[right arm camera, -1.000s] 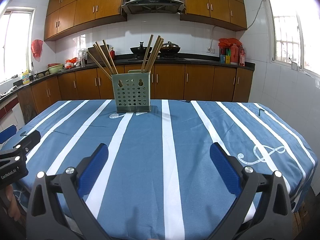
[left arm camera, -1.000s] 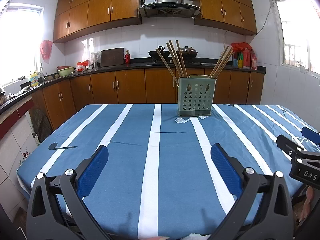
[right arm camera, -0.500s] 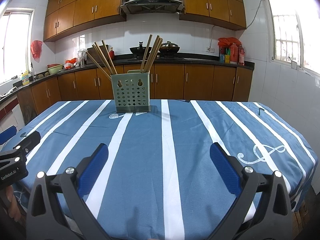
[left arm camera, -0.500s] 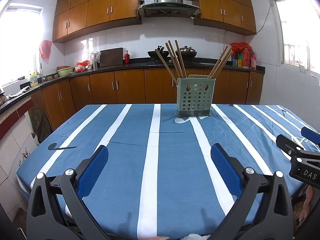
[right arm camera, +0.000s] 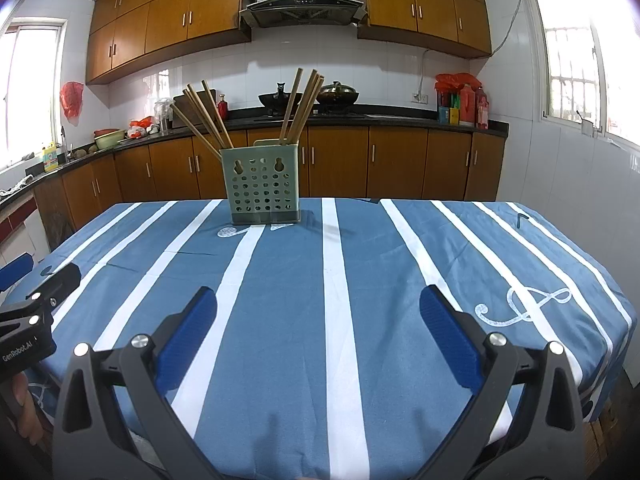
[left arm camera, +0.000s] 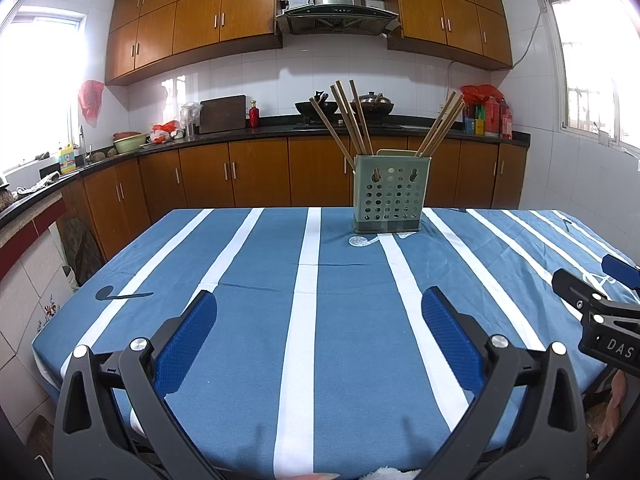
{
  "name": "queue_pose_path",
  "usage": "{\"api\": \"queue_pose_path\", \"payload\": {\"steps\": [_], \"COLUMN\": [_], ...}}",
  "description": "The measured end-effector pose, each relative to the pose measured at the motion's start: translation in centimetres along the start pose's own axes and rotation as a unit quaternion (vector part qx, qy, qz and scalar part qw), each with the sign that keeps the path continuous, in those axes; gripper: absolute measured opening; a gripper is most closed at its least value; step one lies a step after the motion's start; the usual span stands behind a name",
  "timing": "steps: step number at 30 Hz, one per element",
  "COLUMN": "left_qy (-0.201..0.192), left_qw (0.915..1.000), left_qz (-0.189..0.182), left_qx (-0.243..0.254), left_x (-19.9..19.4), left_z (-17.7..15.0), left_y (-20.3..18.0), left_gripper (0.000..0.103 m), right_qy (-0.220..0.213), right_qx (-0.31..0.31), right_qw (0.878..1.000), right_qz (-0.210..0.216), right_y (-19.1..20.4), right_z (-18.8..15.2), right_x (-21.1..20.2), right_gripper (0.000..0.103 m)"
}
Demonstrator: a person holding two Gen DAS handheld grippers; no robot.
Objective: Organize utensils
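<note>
A pale green perforated utensil holder (left arm camera: 387, 194) stands at the far side of the table and also shows in the right wrist view (right arm camera: 264, 184). Several wooden chopsticks (left arm camera: 352, 120) lean in two bunches inside it, left and right (right arm camera: 302, 106). My left gripper (left arm camera: 319, 312) is open and empty, held over the near table edge. My right gripper (right arm camera: 318, 308) is open and empty too, beside it. Each gripper shows at the edge of the other's view: the right gripper (left arm camera: 600, 312), the left gripper (right arm camera: 36, 308).
The table carries a blue cloth with white stripes (left arm camera: 308, 280). Brown kitchen cabinets and a dark counter (left arm camera: 248, 132) with pots, bottles and bowls run behind it. Windows are at both sides. The table's near edge is right below the grippers.
</note>
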State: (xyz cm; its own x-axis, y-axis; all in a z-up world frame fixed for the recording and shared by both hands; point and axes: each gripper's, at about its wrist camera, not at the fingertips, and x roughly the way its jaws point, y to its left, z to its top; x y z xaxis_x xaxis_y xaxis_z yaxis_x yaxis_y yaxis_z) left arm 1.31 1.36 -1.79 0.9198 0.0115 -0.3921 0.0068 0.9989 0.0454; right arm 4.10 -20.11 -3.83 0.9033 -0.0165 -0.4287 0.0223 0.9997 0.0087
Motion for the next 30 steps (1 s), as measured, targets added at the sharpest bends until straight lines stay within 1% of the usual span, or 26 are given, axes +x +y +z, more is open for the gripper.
{"api": "queue_pose_path", "payload": {"steps": [30], "left_qy": [0.001], "left_qw": [1.0000], "left_qz": [0.000], "left_qx": [0.000], "left_x": [0.00], "left_z": [0.02], "left_y": [-0.07], "left_gripper": [0.101], "right_qy": [0.001], "right_qx": [0.002], "right_qw": [1.000], "right_qz": [-0.001], "right_y": [0.16], "right_z": [0.16], "right_x": [0.18], "right_gripper": [0.099]}}
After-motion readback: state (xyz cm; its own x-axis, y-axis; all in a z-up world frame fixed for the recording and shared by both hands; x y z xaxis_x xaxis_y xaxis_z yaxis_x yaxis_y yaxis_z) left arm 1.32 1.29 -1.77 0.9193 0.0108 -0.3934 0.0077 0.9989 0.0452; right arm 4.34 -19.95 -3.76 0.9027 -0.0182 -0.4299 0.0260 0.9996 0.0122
